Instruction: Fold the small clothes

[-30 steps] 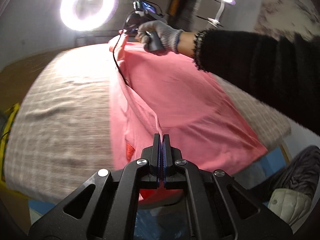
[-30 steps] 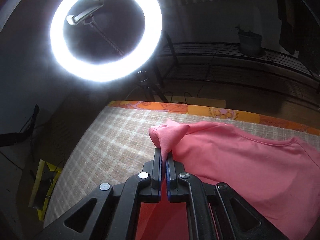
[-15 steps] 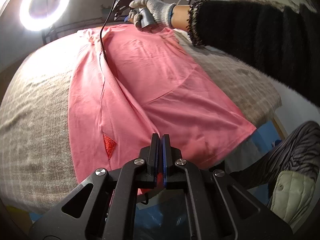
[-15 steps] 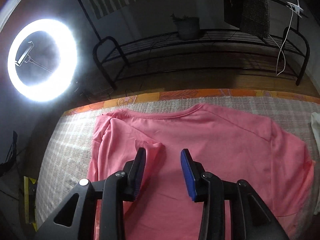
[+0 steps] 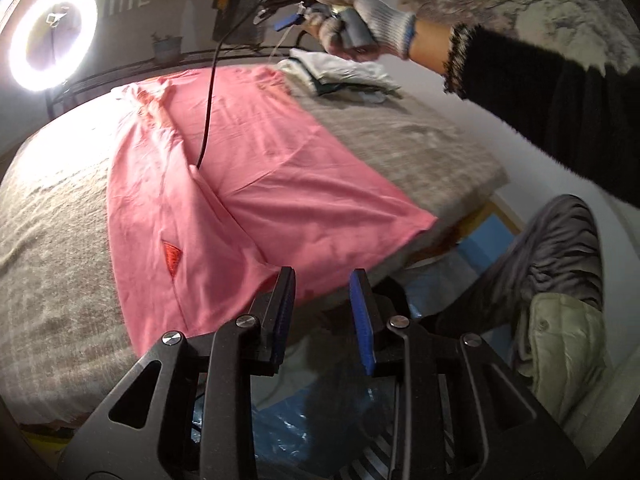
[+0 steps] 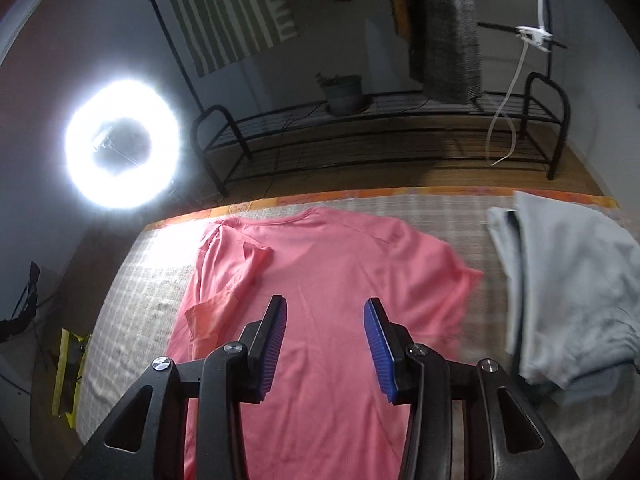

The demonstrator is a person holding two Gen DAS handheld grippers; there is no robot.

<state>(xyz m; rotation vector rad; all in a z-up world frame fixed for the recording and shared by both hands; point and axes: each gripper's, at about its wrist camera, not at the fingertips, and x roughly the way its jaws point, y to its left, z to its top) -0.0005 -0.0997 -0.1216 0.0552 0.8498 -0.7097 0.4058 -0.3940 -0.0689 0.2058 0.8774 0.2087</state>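
A pink T-shirt (image 5: 248,184) lies flat on the beige checked table (image 5: 56,240), its left side and sleeve folded over the body. It also shows in the right wrist view (image 6: 332,280), neck at the far edge. My left gripper (image 5: 322,304) is open and empty, just past the shirt's hem at the table's near edge. My right gripper (image 6: 325,332) is open and empty, raised above the shirt's middle. In the left wrist view the right gripper (image 5: 296,20) is held high by a gloved hand, its black cable (image 5: 208,104) hanging down to the shirt.
A pile of light grey clothes (image 6: 568,292) lies on the table right of the shirt, also in the left wrist view (image 5: 340,74). A ring light (image 6: 122,146) and a black metal rack (image 6: 380,136) stand behind the table. My legs (image 5: 560,248) are at the table's near right.
Both grippers have let go of the shirt's folded side and opened. The right one rose and drew back; the left one opened at the hem and moved back off the table edge.
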